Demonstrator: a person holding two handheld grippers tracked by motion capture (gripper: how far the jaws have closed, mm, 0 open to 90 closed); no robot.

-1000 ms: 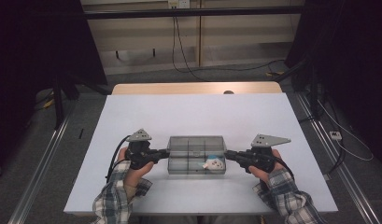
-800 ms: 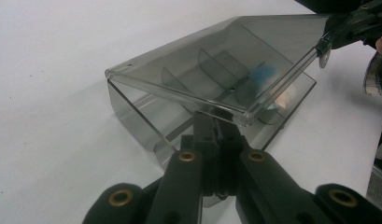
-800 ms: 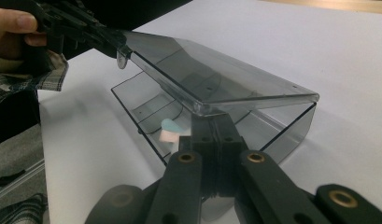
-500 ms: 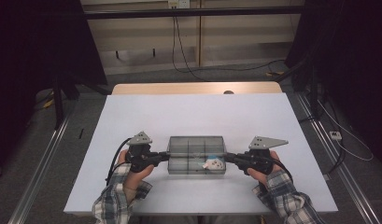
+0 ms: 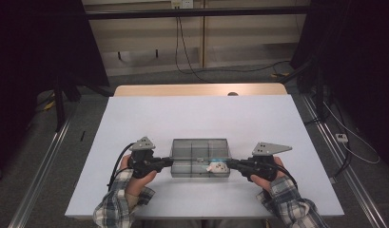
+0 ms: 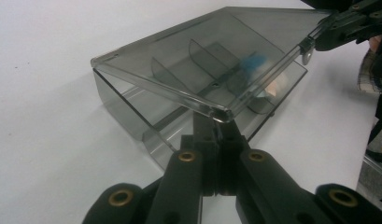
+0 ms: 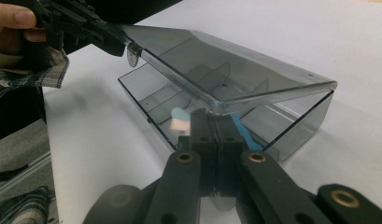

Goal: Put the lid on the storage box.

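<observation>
Both grippers are on the lid [image 5: 200, 148] of the smoky clear box [image 5: 200, 168], one at each end. Look along the left gripper [image 6: 219, 122]: its fingers [image 6: 202, 128] are pinched narrow on the near corner of the lid's front edge, which sits right at their tips and just above. The right gripper [image 7: 215, 114] mirrors it, fingers [image 7: 200, 122] closed tight on the opposite corner. The lid is raised at a slant, front edge lifted, back edge hinged down on the box, so the mouth gapes toward the person.

Here is what matters: the lid's long axis runs straight from one pair of fingers to the other, and each hand is as near to its own end as the other. The box stands on the white surface [image 5: 201, 114] directly below and beyond both sets of fingertips, its dividers visible through the wall. Inside, at the right gripper's end, lie a small pale piece [image 7: 180, 122] and something blue [image 7: 244, 135], just past those fingers and lower down.

My read: the lid swings about that back hinge, so both ends need to travel together, level, or it twists. From above, the left hand [image 5: 135, 172] and right hand [image 5: 267, 171] sit evenly either side.
</observation>
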